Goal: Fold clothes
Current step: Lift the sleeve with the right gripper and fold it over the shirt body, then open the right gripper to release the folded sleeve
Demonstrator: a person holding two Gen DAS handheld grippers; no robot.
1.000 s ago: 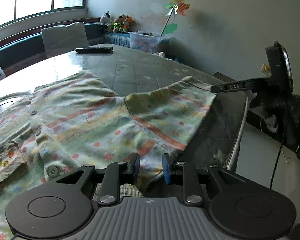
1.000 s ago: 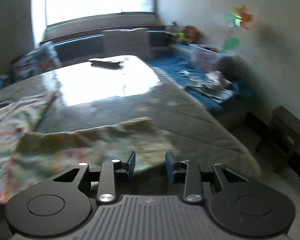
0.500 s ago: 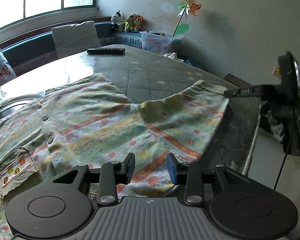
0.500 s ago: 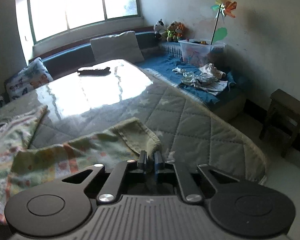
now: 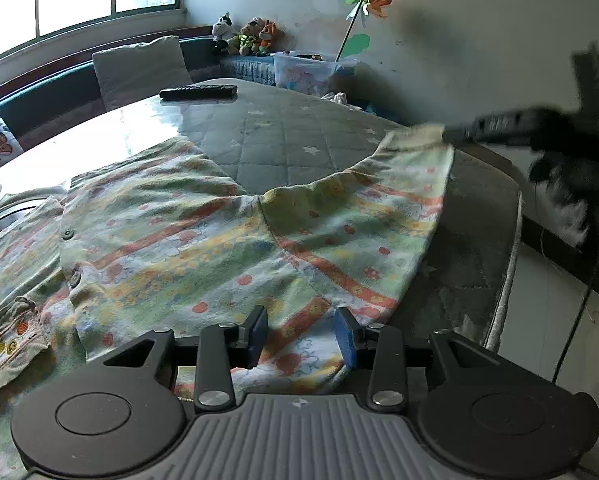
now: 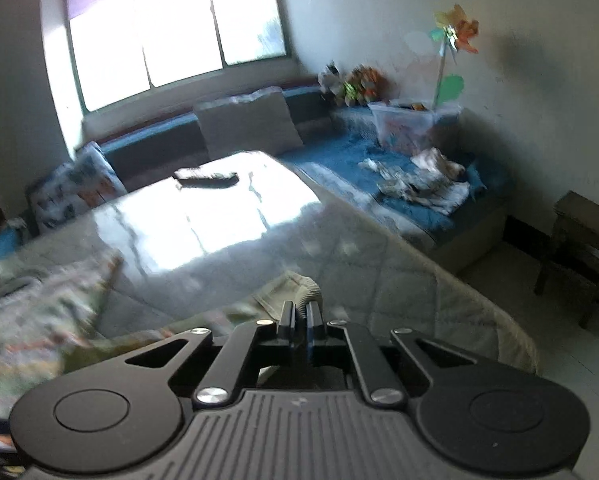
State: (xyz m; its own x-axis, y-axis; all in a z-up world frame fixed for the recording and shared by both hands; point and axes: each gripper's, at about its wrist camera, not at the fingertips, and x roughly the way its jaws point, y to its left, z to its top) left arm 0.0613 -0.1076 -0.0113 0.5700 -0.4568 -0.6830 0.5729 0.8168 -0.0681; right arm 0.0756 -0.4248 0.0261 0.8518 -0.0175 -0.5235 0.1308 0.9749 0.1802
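While the flowered shirt [image 5: 227,240] lies spread across the quilted tabletop [image 5: 291,136], reaching to its near edge, the right gripper [image 6: 299,314] has its jaws clamped tight on the sleeve cuff [image 6: 295,290] near the right edge. The left gripper [image 5: 301,336] hovers over the shirt's hem, its jaws having just been opening, partly apart and gripping nothing. A remote [image 5: 198,91] rests toward the far edge.

Pastel floral-striped cloth shirt [image 5: 203,240]: soft, matt knit, ribbed cuff; grey quilted surface [image 5: 299,136]: stitched fabric under glossy clear cover; black left tool [image 5: 301,336]: matt plastic, metal pins, blue pads [image 5: 345,338].
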